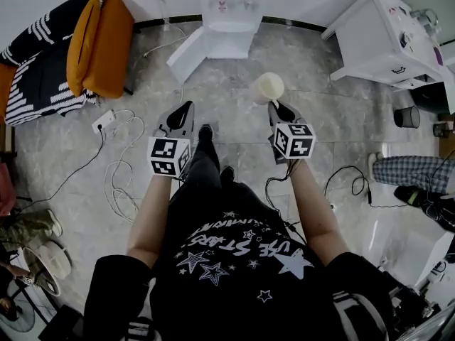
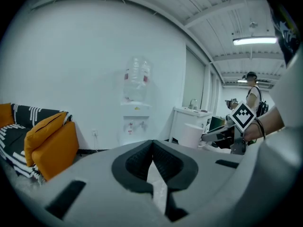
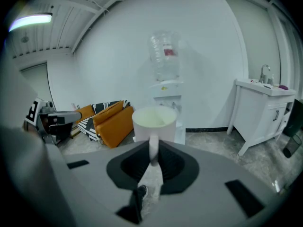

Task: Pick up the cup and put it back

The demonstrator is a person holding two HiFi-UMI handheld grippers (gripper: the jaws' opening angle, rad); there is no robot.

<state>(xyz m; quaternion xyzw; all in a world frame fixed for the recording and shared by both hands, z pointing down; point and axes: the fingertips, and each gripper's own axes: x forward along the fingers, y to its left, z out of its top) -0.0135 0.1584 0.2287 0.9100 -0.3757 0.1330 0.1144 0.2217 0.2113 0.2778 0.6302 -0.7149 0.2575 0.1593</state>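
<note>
Jaws, right: we see the right gripper (image 3: 152, 151) clenched on the cup's thin handle, its pads pressing the handle from both sides.
Cup: the white cup (image 3: 154, 121) hangs upright in the air just beyond those jaws. It rests on nothing and has only the floor (image 1: 320, 119) below it.
Jaws, left: the left gripper (image 2: 152, 150) is pinched together on nothing. It sits level with the right one and well apart from the cup.
Step in hand: we judge this to be the carry, with the setting-down not yet done.
Doing it well: we would hold the rim level, lower it straight, and release only once the base sits flat. The grip on the handle is narrow, so the cup may swing.
Around us: water dispenser (image 1: 229, 11) ahead, white cabinet (image 1: 387, 41) to the right, orange cushion (image 1: 106, 41) to the left, cables (image 1: 121, 172) on the floor.
In the way: we see nothing between the cup and the dispenser. Another person's legs (image 1: 409, 170) lie off to the right.
</note>
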